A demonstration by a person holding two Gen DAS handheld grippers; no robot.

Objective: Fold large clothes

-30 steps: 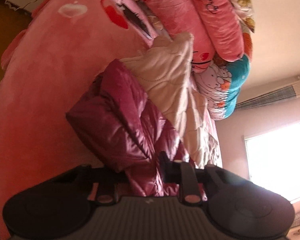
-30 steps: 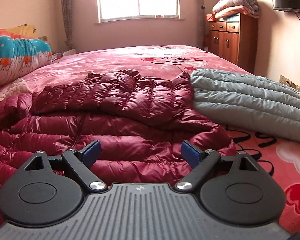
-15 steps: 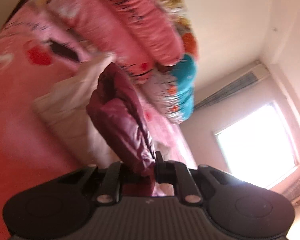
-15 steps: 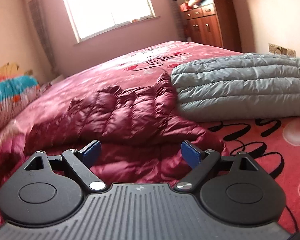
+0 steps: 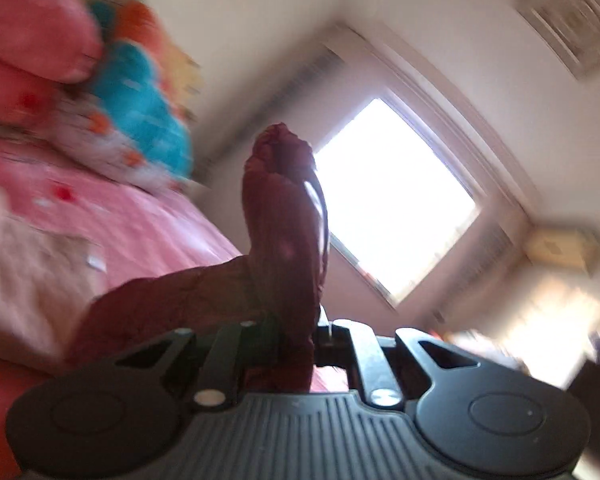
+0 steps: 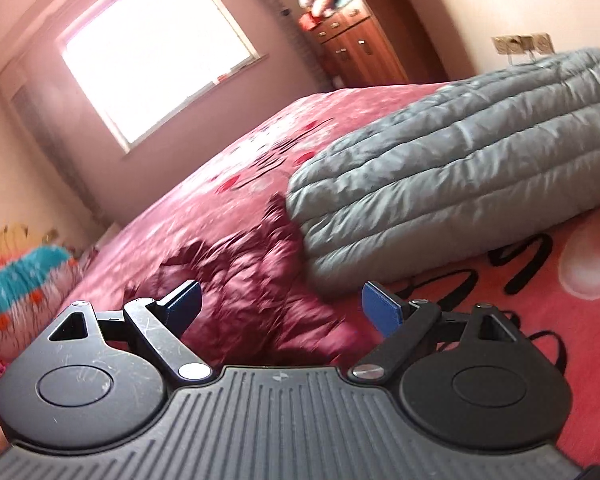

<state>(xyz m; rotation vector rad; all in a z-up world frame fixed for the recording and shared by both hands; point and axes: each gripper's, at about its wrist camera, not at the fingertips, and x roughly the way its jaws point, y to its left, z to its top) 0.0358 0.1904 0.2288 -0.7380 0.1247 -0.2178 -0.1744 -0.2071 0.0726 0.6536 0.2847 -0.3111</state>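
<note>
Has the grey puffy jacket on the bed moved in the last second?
No. The grey jacket lies beside the maroon jacket on the bed, as before; only the camera tilted.
</note>
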